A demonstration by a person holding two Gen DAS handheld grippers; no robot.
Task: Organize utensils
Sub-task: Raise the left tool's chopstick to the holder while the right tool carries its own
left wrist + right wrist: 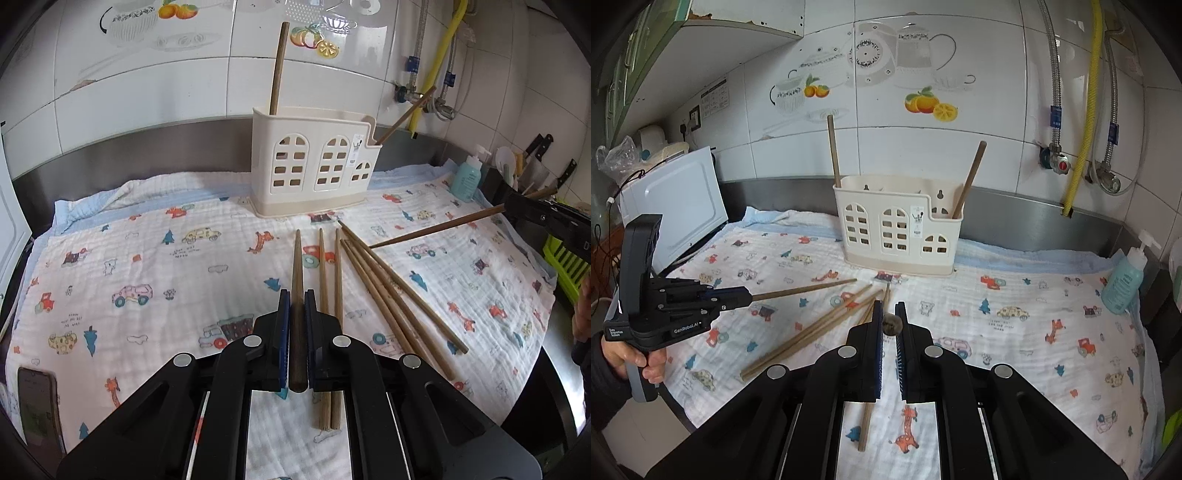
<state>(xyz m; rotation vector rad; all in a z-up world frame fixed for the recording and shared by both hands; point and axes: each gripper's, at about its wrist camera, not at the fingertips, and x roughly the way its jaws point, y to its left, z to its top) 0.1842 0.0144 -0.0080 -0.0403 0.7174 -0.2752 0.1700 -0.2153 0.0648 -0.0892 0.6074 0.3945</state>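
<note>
Both grippers clenched on a chopstick each — left gripper (297, 295), right gripper (889, 314). Holder (312, 166) far, centre. Keep sticks steep, aim tips over open slots — no rim clips; rest of pile (384, 280) waits on cloth (147, 258).

White shiny wall tiles (990, 66) straight ahead of the tongs, with pictures of teapots and oranges (925, 101). Yellow pipe (1086, 110) and silver hoses up on the right. Grey metal strip (1015, 218) along the bottom. Bright daylight everywhere.
</note>
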